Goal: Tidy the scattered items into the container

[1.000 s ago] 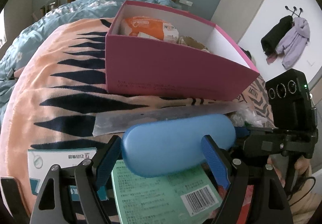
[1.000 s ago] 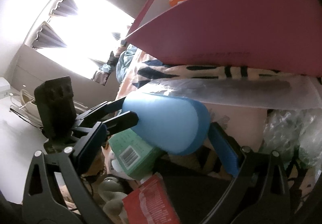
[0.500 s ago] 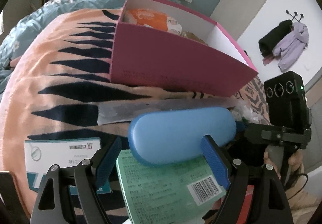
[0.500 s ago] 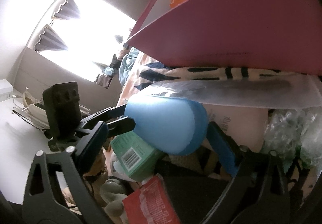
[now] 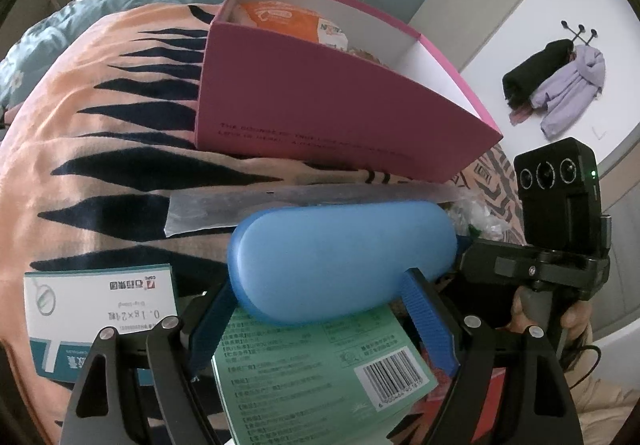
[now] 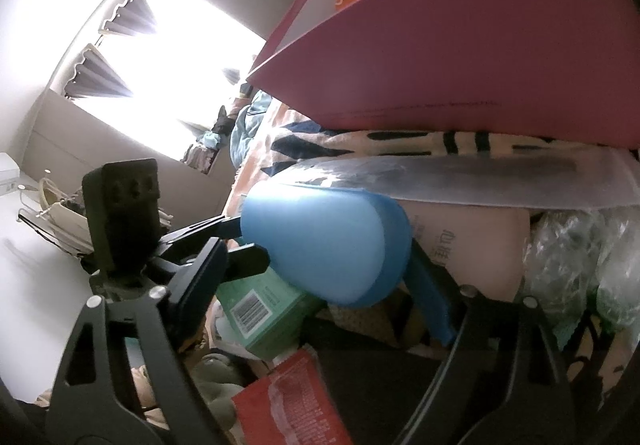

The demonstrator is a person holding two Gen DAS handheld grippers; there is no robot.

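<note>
Blue glasses case (image 5: 340, 261) sits between both sets of jaws; we grip it with the left gripper (image 5: 320, 309), while the right gripper (image 6: 316, 285) has been closing around it, below the pink box (image 5: 320, 113).

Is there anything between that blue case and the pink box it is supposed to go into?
Only low things. A long clear plastic sleeve lies flat on the blanket between the blue case and the pink box. The box's near wall rises beyond it.
</note>
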